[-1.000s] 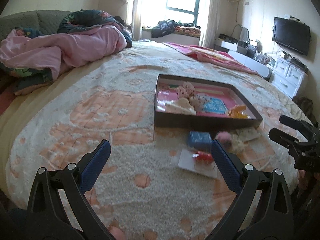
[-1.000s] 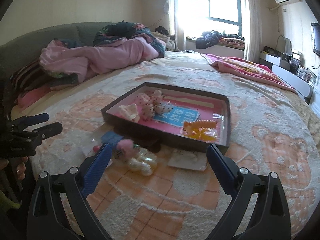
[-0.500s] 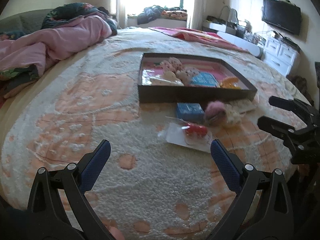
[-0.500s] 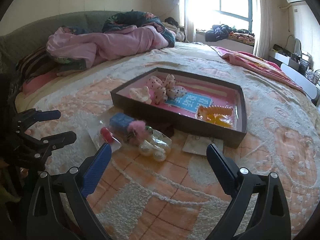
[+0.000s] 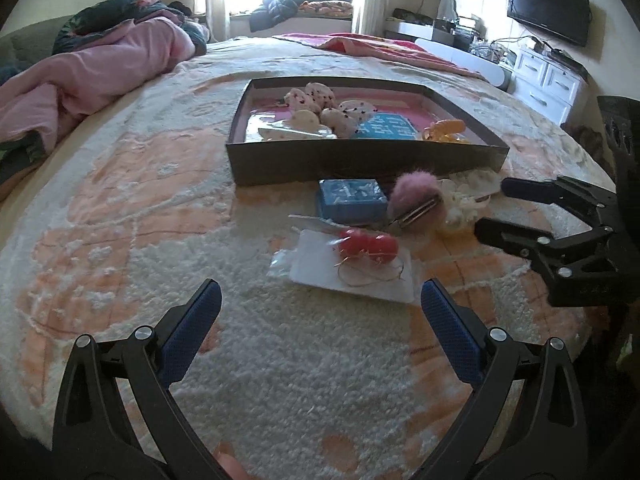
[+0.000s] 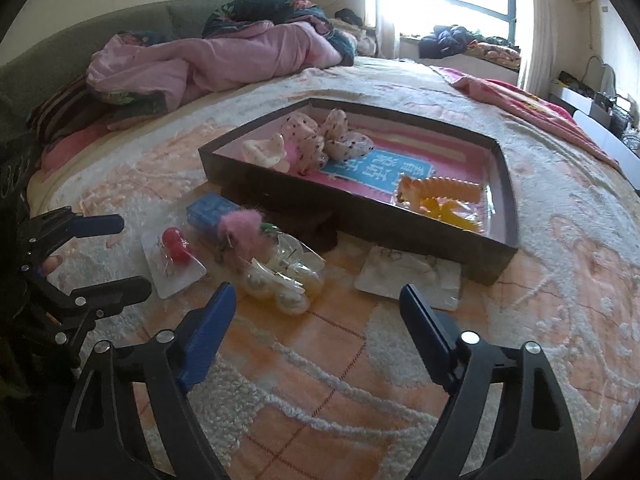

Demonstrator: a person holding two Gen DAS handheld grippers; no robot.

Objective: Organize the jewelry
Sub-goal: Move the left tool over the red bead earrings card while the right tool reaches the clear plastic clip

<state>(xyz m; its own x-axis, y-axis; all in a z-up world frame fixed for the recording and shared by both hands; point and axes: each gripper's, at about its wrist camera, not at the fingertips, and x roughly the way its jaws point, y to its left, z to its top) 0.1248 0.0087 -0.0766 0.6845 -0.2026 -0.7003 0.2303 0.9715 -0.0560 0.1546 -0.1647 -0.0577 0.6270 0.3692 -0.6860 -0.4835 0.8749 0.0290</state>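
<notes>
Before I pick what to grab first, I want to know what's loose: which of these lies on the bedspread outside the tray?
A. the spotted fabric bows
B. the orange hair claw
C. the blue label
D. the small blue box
D: the blue box sits on the bedspread in front of the tray's near wall, beside the pink pom-pom; the rest are inside the tray.

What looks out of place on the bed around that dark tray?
Several pieces lie loose on the blanket in front of the dark shallow tray rather than inside: a small blue box, a fluffy pink pompom clip, red bead earrings on a white card.
</notes>
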